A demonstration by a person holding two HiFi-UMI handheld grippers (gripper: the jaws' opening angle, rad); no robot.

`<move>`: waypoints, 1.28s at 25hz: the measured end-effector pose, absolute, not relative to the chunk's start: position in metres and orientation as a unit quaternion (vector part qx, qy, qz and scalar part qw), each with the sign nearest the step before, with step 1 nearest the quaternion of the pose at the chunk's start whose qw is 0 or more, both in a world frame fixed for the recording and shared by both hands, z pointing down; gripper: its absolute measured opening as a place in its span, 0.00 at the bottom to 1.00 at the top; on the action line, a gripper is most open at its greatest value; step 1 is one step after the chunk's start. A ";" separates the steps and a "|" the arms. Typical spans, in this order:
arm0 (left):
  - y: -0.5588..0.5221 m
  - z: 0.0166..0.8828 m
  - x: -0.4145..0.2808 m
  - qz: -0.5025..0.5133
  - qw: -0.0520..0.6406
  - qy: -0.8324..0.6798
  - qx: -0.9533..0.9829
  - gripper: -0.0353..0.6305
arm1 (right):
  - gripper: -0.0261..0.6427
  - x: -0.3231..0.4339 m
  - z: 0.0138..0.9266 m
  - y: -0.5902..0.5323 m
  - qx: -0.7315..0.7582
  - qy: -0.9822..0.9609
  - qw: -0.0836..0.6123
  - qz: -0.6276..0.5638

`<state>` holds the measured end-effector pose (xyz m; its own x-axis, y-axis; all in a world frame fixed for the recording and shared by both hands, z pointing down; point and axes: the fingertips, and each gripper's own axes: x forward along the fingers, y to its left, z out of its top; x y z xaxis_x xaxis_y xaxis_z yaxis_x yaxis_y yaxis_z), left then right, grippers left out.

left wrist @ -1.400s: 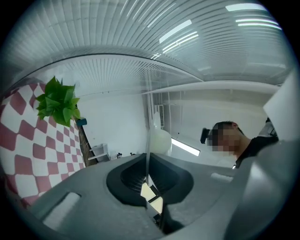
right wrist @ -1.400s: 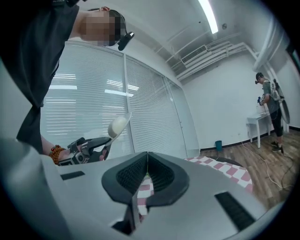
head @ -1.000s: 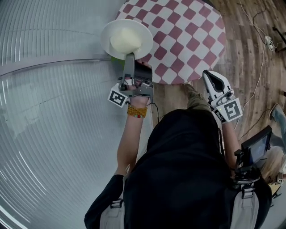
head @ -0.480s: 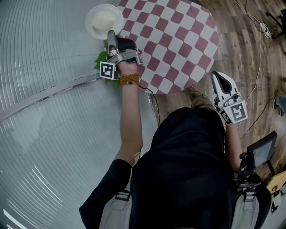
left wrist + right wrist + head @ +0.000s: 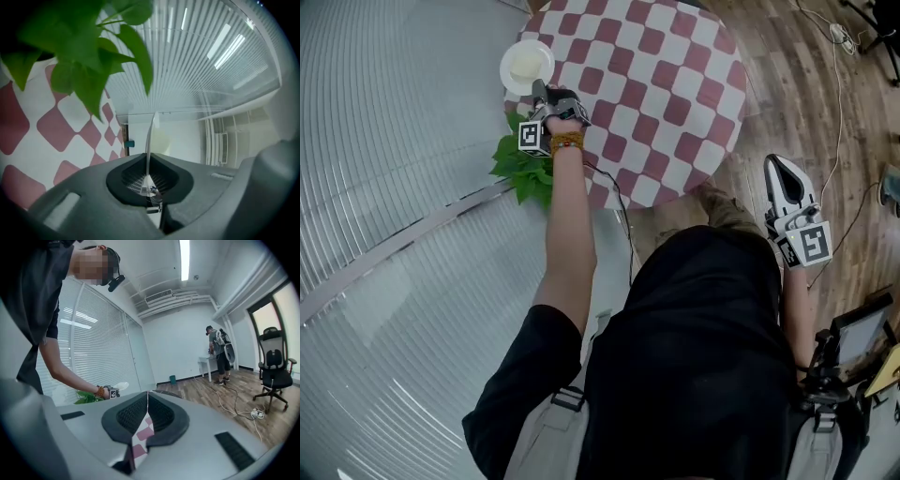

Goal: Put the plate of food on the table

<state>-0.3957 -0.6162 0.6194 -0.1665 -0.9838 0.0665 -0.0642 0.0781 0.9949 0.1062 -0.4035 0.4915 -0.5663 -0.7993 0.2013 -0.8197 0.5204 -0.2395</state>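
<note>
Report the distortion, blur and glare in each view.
Head view: the white slatted blinds bend into arcs, a wide-angle distortion. Left gripper view: the green plant leaves are close and soft-edged, and reflected light strips glare across the blinds. Right gripper view: the ceiling strip light is blown out and the corners are black.

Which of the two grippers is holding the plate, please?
The left gripper: its jaws are closed on the rim of the plate at the edge of the checkered table. The right gripper is shut on nothing.
</note>
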 end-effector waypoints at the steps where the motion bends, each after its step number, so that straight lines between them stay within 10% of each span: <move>1: -0.615 0.631 -0.399 -0.510 0.459 -0.578 0.442 0.07 | 0.06 0.111 0.493 -0.403 0.472 -0.867 0.035 0.158; 32: -0.571 0.792 -0.388 -0.410 0.580 -0.639 0.296 0.08 | 0.06 0.086 0.508 -0.399 0.445 -0.875 0.100 0.162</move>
